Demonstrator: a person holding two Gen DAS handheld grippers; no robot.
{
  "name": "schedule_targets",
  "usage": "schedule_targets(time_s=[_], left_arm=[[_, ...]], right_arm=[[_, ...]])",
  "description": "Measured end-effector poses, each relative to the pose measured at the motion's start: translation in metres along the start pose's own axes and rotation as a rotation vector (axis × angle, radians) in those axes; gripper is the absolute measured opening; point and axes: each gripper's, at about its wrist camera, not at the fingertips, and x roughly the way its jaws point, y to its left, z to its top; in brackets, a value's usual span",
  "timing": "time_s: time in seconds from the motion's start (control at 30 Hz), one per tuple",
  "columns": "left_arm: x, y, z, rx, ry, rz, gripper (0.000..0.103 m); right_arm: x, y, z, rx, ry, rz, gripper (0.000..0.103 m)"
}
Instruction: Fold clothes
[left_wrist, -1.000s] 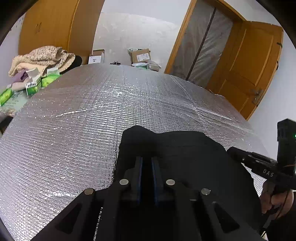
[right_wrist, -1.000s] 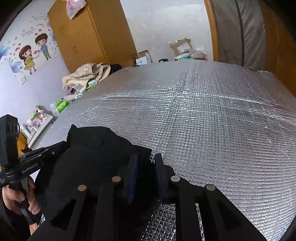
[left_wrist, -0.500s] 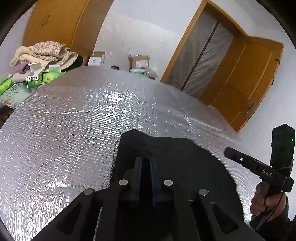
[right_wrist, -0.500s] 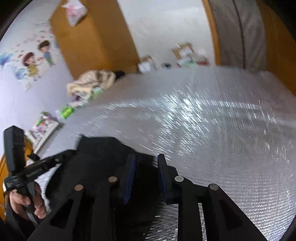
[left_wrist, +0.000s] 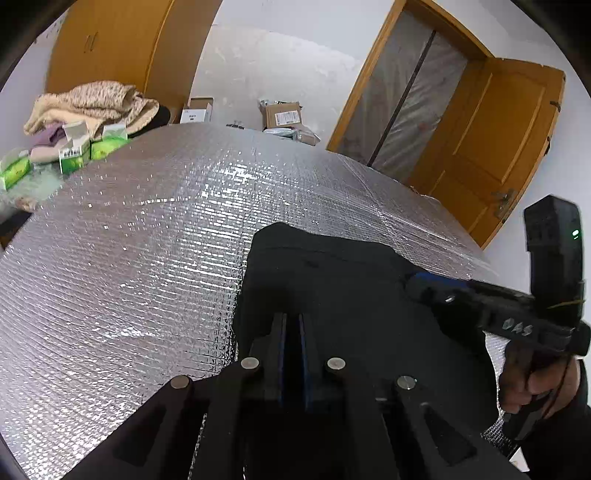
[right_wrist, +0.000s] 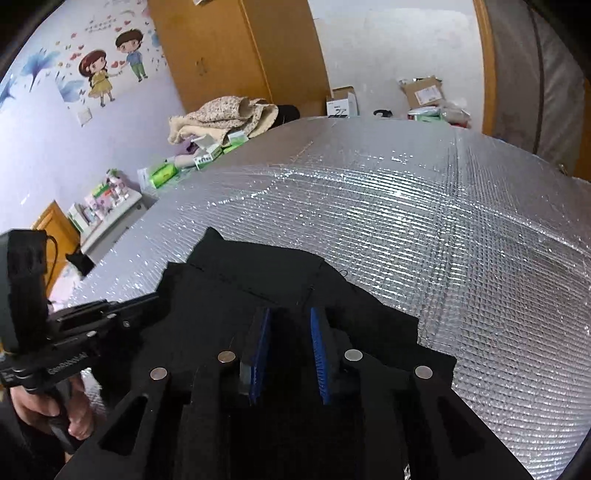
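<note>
Our left gripper (left_wrist: 291, 325) has drawn nearly shut, seemingly pinching the black garment (left_wrist: 332, 280), while our right gripper (right_wrist: 288, 325), which widened a moment ago, is closing with cloth between its pads. The garment lies bunched at the near edge of the foil-covered bench (left_wrist: 147, 240); we judge a fold underway, with bare foil ahead.

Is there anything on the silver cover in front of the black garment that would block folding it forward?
Nothing visible does. The silver cover beyond the black garment lies bare up to its far edge. The boxes and the blanket sit off its far left corner, apart from the garment.
</note>
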Motion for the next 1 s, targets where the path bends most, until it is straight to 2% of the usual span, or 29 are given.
schedule_targets(time_s=[0.2,0.37,0.43,0.63,0.73,0.8,0.87,1.0], left_arm=[[-0.029,-0.013,-0.015,0.055,-0.033,-0.022,0.007],[-0.041,-0.014,-0.03,0.058,-0.032,-0.029,0.007],[-0.032,-0.011,-0.037,0.046,0.001,-0.016,0.007],[-0.042,-0.017,-0.039,0.048,-0.013,-0.005,0.007],[-0.054,-0.019,-0.046,0.069,-0.026,0.006,0.007],[-0.053,-0.016,-0.053,0.065,-0.007,0.015,0.007],[-0.048,-0.011,-0.061,0.043,0.014,0.014,0.007],[-0.049,-0.012,-0.062,0.041,-0.002,0.019,0.007]], right_arm=[[-0.051,-0.006,-0.018,0.006,-0.093,0.063,0.022],[-0.071,-0.012,-0.055,0.037,-0.071,0.071,0.022],[-0.073,-0.012,-0.069,0.023,-0.061,0.057,0.022],[-0.075,-0.01,-0.073,0.012,-0.056,0.026,0.022],[-0.091,-0.004,-0.079,-0.018,-0.073,0.044,0.022],[-0.099,0.0,-0.086,-0.037,-0.074,0.052,0.022],[-0.098,0.001,-0.097,-0.046,-0.046,0.064,0.022],[-0.088,-0.004,-0.11,-0.013,0.001,0.056,0.023]])
